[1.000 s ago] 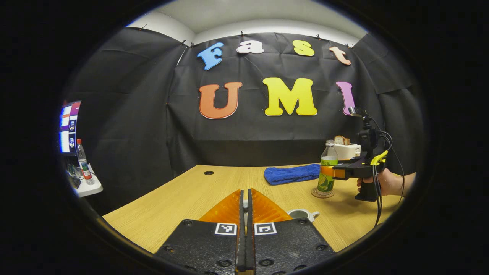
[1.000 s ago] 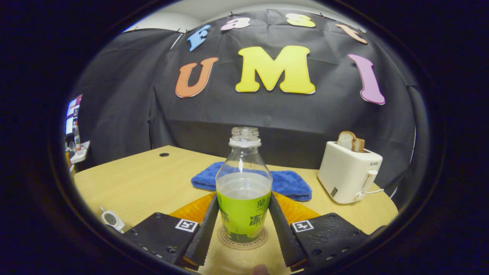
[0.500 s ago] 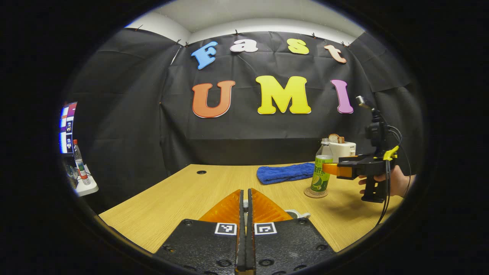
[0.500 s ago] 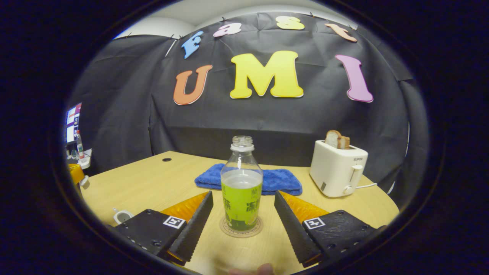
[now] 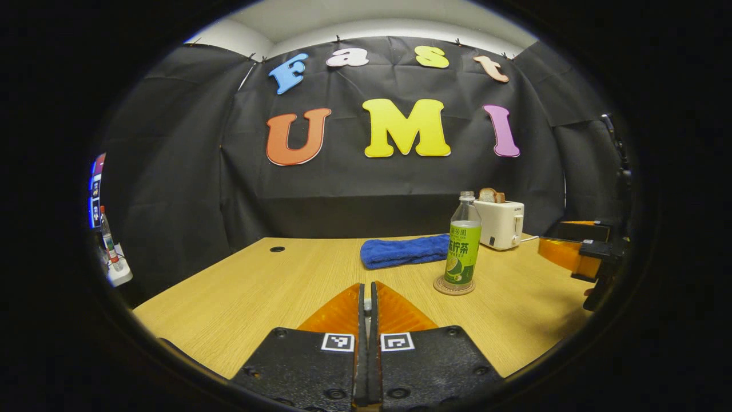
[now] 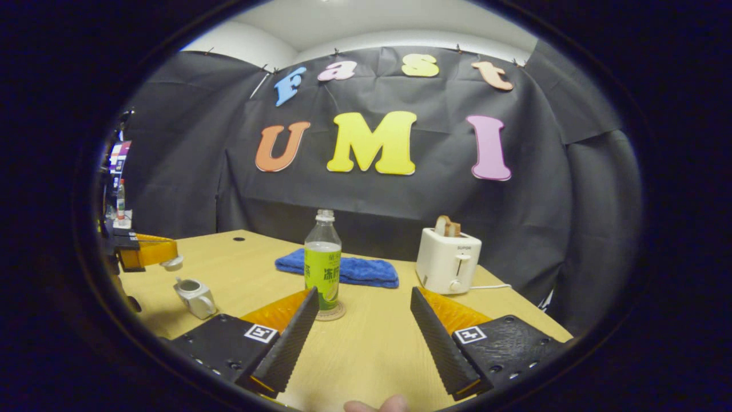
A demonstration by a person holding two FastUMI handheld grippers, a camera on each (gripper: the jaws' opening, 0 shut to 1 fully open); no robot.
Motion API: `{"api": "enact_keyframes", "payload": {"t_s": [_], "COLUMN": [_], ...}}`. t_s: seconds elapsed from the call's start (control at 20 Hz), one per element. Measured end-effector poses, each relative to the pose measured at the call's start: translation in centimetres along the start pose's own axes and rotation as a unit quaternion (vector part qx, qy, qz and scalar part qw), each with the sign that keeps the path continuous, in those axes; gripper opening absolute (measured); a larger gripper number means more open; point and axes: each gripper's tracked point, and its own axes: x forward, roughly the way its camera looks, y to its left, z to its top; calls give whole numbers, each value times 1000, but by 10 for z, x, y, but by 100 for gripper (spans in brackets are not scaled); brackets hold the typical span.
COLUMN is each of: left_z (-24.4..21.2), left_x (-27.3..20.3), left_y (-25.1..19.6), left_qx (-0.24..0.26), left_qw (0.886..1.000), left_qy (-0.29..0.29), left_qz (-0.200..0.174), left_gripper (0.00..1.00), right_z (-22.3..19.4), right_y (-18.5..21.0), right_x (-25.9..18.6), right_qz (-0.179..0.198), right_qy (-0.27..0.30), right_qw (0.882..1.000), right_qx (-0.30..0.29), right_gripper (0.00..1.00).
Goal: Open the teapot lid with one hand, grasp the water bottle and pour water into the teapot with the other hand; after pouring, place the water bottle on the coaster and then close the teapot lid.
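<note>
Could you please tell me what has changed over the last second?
The right hand-held gripper opened, let go of the water bottle and drew back. The bottle stayed upright on its coaster; the left hand-held gripper stayed shut, holding the teapot lid above the table.

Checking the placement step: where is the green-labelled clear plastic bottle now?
The green-labelled clear plastic bottle stands upright on the round coaster mid-table in the right gripper view, just before the blue folded towel, left of the white toaster.

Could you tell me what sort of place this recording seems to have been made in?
It looks like a staged recording booth, not a home kitchen: black cloth wall behind a wooden table, household props set out on it, namely a toaster, blue towel, water bottle and teapot.
</note>
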Motion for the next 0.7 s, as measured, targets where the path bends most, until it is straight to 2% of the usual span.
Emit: {"api": "enact_keyframes", "payload": {"t_s": [0.2,0.7], "left_z": [-6,-28], "left_x": [12,19], "left_y": [-1,-11], "left_qx": [-4,-5], "left_qw": [1000,1000], "left_qy": [3,19], "left_qz": [15,22], "left_gripper": [3,3], "right_z": [-3,-30], "right_y": [-14,-32], "right_x": [-15,-20], "right_qz": [-8,-20], "right_qy": [-6,18], "right_qw": [1000,999], "right_qx": [-1,23], "right_gripper": [96,96]}}
